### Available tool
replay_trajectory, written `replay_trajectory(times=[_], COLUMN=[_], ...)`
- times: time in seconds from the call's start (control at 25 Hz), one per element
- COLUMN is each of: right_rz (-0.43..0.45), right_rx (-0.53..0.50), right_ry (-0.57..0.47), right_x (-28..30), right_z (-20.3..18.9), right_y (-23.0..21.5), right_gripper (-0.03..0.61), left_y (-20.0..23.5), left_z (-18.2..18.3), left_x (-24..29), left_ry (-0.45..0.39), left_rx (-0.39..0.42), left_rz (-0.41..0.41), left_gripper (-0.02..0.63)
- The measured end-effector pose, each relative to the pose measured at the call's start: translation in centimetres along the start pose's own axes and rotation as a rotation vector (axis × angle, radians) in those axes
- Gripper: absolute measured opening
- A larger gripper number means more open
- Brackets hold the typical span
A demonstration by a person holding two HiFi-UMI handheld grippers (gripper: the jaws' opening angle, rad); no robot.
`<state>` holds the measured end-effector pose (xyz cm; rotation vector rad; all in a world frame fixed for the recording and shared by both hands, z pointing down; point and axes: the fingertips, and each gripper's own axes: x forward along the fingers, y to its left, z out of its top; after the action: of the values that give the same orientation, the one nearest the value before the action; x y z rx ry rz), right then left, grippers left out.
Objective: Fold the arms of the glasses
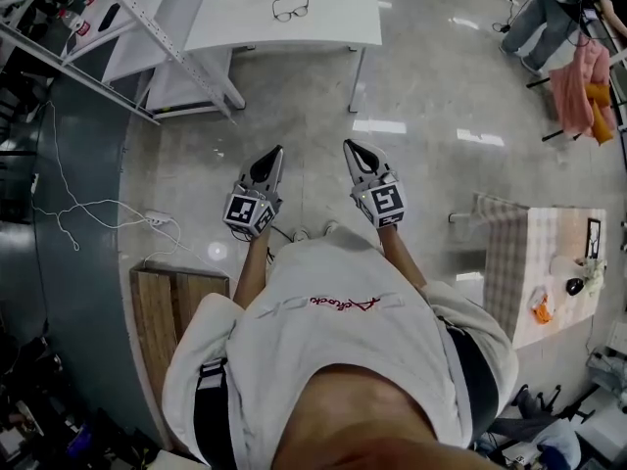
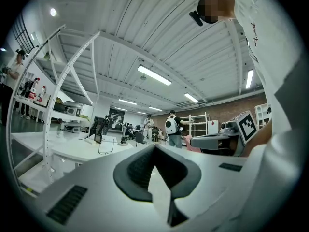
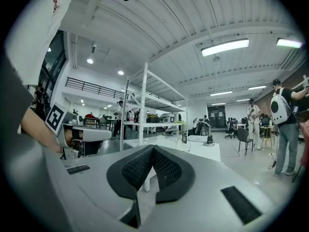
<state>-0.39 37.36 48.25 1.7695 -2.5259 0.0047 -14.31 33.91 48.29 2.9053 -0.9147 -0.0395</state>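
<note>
Glasses (image 1: 291, 9) on far bench (image 1: 338, 27) — light, thin, fragile; I'd pinch arm near hinge. Left gripper (image 1: 275, 154), right gripper (image 1: 350, 147) clenched, empty.

Hall with polished grey concrete floor (image 1: 421, 86).
White rectangular table (image 1: 333, 23) ahead (brown wooden bench (image 1: 162, 321) nearer, left); long strip lights (image 2: 153, 75) overhead.
</note>
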Motion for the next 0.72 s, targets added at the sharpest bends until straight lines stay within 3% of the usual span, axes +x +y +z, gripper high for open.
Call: replay_trajectory(times=[0.72], right_rz=[0.056], right_rx=[0.020], right_ry=[0.003], right_x=[-0.5], right_z=[-1.6], right_y=[-2.3], right_gripper=[0.032], left_y=[-1.7], left_z=[-1.4], left_x=[2.3], left_ry=[0.007], left_rx=[-0.013], left_rz=[0.035], left_gripper=[0.015])
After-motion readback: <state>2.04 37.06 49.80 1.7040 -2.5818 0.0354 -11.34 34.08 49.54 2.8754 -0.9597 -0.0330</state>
